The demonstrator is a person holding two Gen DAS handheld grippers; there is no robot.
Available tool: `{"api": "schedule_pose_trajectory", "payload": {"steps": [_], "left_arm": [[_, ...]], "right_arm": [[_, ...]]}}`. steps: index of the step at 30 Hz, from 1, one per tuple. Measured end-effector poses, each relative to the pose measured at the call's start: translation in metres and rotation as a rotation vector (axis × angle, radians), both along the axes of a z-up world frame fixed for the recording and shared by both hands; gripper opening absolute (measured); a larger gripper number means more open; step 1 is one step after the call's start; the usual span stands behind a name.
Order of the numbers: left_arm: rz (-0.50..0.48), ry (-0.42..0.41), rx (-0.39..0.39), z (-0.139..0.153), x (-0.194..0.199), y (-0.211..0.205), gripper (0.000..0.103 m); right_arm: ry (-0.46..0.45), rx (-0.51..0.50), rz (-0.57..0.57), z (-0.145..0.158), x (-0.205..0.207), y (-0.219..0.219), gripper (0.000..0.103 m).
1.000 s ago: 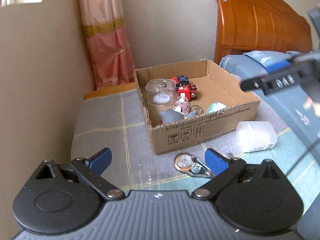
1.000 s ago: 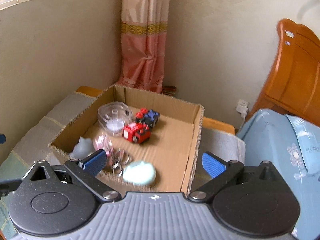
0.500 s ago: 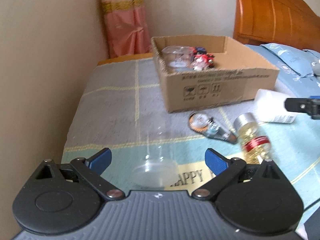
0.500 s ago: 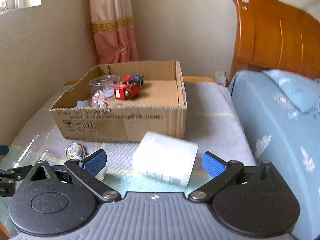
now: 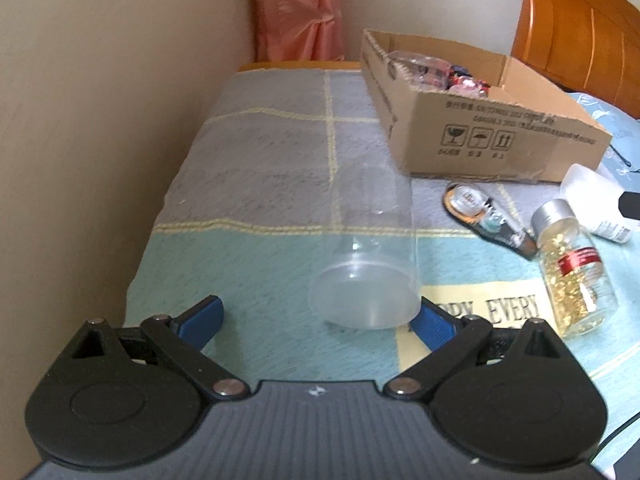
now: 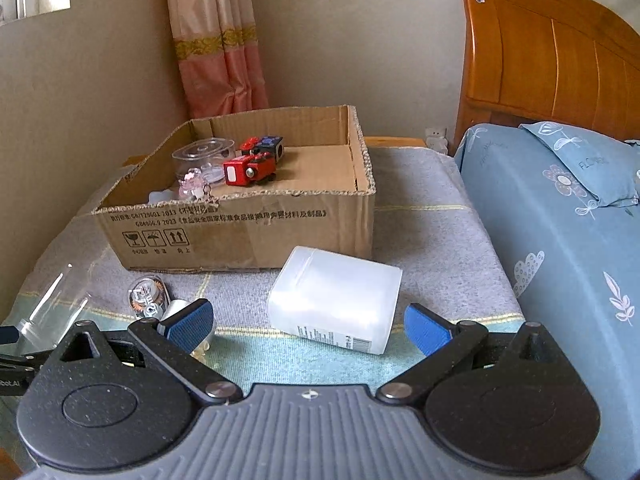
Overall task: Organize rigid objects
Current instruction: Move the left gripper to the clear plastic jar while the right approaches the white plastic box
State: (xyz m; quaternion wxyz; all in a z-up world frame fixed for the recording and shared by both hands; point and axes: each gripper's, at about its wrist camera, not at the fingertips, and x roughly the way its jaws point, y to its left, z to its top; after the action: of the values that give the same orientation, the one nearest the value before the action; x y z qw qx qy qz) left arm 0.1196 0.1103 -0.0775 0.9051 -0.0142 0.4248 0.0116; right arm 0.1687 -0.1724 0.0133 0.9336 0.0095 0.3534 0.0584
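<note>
A clear plastic cup lies on its side on the checked cloth, its base toward my left gripper. That gripper is open, and its right fingertip sits close to the cup's base. My right gripper is open, low over the table. A white translucent container lies just beyond its fingertips. The open cardboard box behind holds a red toy train, a clear round case and small trinkets. A bottle of gold capsules and a correction-tape dispenser lie between the cup and the container.
A beige wall runs close along the table's left edge. A bed with blue bedding and a wooden headboard borders the right side. A pink curtain hangs behind the box. The left gripper's tip shows at the right wrist view's left edge.
Both grippers drew back from above the box and dropped low over the table. The left one closed in on the clear cup, the right one on the white container.
</note>
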Motion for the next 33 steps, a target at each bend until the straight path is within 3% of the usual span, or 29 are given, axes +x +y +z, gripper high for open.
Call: {"api": "schedule_pose_trajectory", "payload": {"steps": [11,16,22,24,26,33], "left_arm": [[0.025,-0.032,-0.026,0.005,0.000,0.015,0.099],[-0.063,-0.049,-0.073,0.011,-0.001,-0.001,0.098],[-0.223,-0.010,-0.252,0.013,-0.001,-0.018,0.098],[-0.285,-0.011,-0.268,0.015,-0.004,-0.026,0.098],[-0.327,-0.025,-0.232,0.018,-0.004,-0.033,0.098],[-0.423,-0.108,0.086,0.017,0.009,-0.041,0.099]], "right_arm": [[0.016,-0.001,0.003,-0.005,0.006,0.001,0.103],[0.023,0.009,-0.001,-0.007,0.009,-0.001,0.103],[0.013,0.007,0.011,-0.005,0.008,-0.002,0.103],[0.010,0.011,0.013,-0.004,0.008,-0.002,0.103],[0.008,0.019,0.017,-0.004,0.008,-0.004,0.103],[0.002,0.030,0.017,-0.004,0.006,-0.012,0.103]]}}
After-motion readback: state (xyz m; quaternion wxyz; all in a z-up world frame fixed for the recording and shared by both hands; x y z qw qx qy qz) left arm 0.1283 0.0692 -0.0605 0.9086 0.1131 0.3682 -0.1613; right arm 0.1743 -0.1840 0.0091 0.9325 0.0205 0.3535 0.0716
